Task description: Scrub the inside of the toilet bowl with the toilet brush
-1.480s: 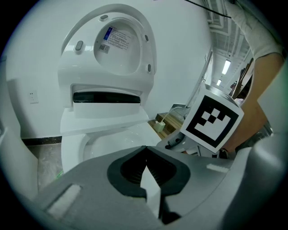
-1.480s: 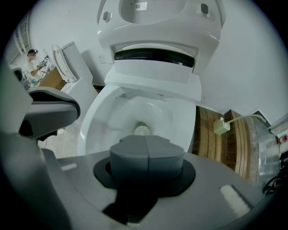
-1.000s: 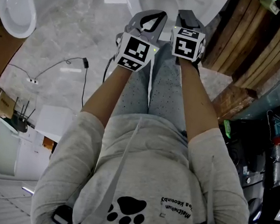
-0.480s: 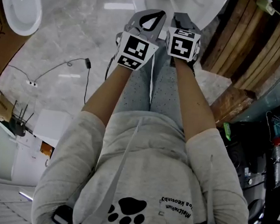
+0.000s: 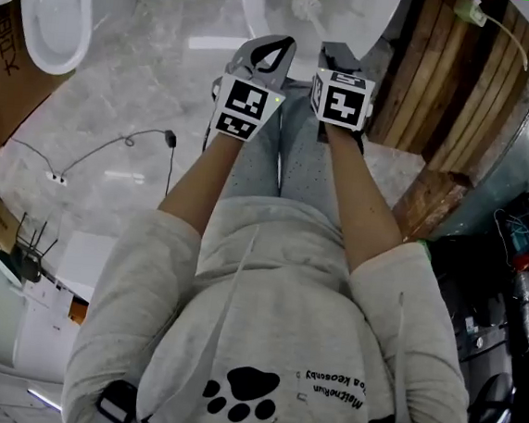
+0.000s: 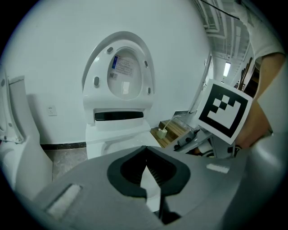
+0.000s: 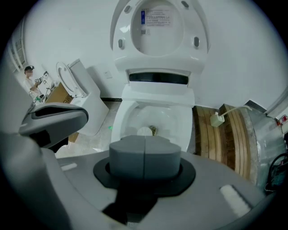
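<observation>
A white toilet (image 7: 155, 96) with its lid raised stands straight ahead; its bowl (image 5: 358, 10) shows at the top edge of the head view. Low in the bowl lies a pale, round-headed object (image 5: 308, 5), also visible in the right gripper view (image 7: 147, 130); I cannot tell if it is the brush. My left gripper (image 5: 272, 50) and right gripper (image 5: 338, 53) are held side by side just short of the bowl. The left gripper (image 6: 145, 159) has its tips touching and holds nothing. The right gripper (image 7: 144, 146) has its jaws pressed together, empty.
A second toilet (image 5: 51, 9) and a cardboard box (image 5: 4, 69) stand to the left. A wooden spool of planks (image 5: 453, 85) crowds the toilet's right side, a white plug (image 7: 217, 119) on it. A black cable (image 5: 114, 136) trails over the marble floor. A person (image 7: 30, 76) stands far left.
The view has tipped forward, so more of the bowl and the object in it show at the top. Both grippers stay shut and side by side, slightly lower in the picture.
</observation>
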`<state>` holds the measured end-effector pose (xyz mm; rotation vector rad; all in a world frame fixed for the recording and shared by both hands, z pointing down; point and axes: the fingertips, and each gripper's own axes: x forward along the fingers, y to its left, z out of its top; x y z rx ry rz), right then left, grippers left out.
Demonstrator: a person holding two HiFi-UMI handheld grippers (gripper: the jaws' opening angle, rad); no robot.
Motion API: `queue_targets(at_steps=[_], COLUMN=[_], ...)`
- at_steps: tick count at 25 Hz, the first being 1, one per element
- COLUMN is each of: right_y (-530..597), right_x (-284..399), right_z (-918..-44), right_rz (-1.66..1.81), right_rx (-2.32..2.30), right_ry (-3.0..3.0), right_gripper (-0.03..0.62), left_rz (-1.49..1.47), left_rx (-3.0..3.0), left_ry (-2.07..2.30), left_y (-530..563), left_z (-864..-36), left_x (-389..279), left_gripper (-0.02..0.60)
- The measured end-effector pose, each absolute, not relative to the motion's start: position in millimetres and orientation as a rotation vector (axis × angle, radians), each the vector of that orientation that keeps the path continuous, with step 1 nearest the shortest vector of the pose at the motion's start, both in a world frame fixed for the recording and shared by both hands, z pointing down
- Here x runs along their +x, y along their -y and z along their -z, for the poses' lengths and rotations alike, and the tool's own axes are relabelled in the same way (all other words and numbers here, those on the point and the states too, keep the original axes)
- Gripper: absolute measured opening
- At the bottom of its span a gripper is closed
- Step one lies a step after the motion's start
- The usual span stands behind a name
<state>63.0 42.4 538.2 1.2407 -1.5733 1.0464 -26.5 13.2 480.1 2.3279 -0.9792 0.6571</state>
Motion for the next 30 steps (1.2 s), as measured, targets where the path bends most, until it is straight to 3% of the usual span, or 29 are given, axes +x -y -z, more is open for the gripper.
queue_targets(at_steps=[30], right_y=[-4.6], right_x=[112.1], right_z=[-228.3], right_rz=[-0.749], right_rx=[1.651], right_ry=[2.003], right_gripper=[0.15], left_rz=[-0.357], left_rx=[2.562], left_ry=[1.296], left_y=[56.2], left_z=[-210.0], left_x=[-19.2], left_gripper=[-0.002])
